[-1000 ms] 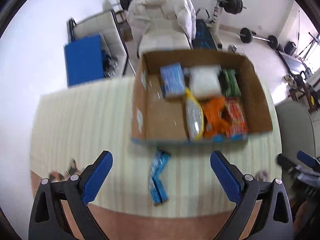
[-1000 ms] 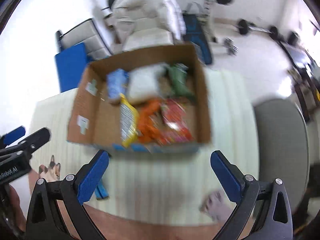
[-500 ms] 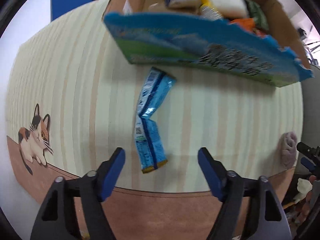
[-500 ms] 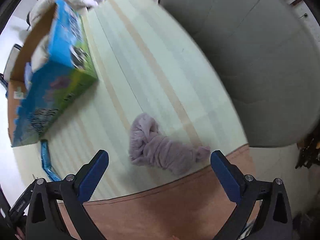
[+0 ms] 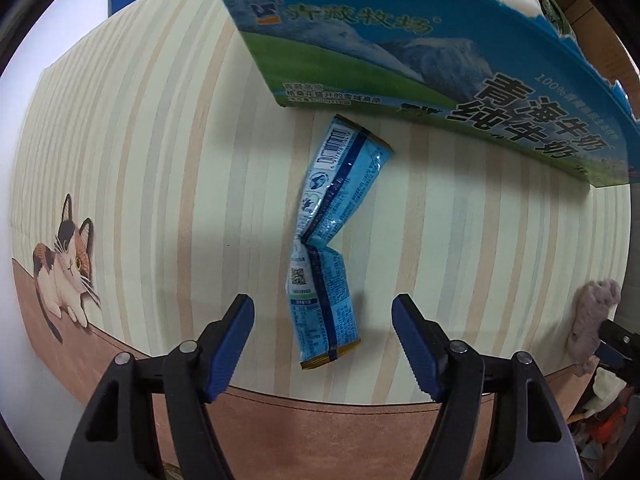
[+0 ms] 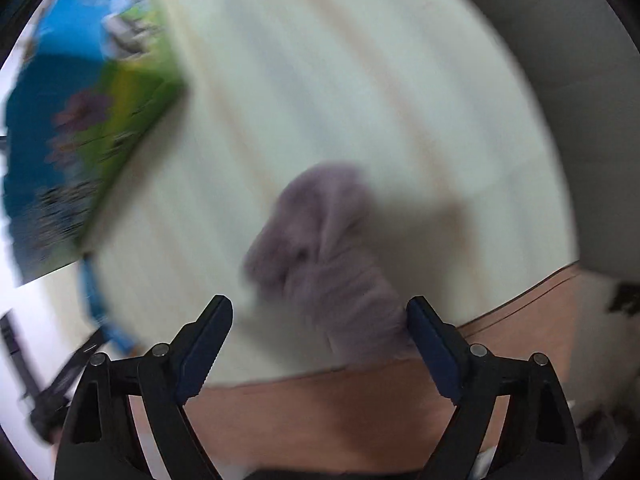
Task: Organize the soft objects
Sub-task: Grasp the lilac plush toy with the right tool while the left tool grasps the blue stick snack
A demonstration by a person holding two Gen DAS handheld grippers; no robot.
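A crumpled light-blue snack packet lies on the striped tablecloth in front of a blue and green milk carton box. My left gripper is open, its pads on either side of the packet's near end. A purple-grey soft cloth lies near the table's front edge; it also shows at the far right in the left wrist view. My right gripper is open, low over the cloth, its near end between the pads. The right wrist view is blurred.
The box holds several packets, mostly hidden by its front wall. A cat picture is printed on the cloth at the left. The brown table edge runs under the grippers. A grey chair stands to the right.
Both grippers have dropped from high over the box to just above the table. The left one closed in on the blue packet, the right one on the purple cloth.
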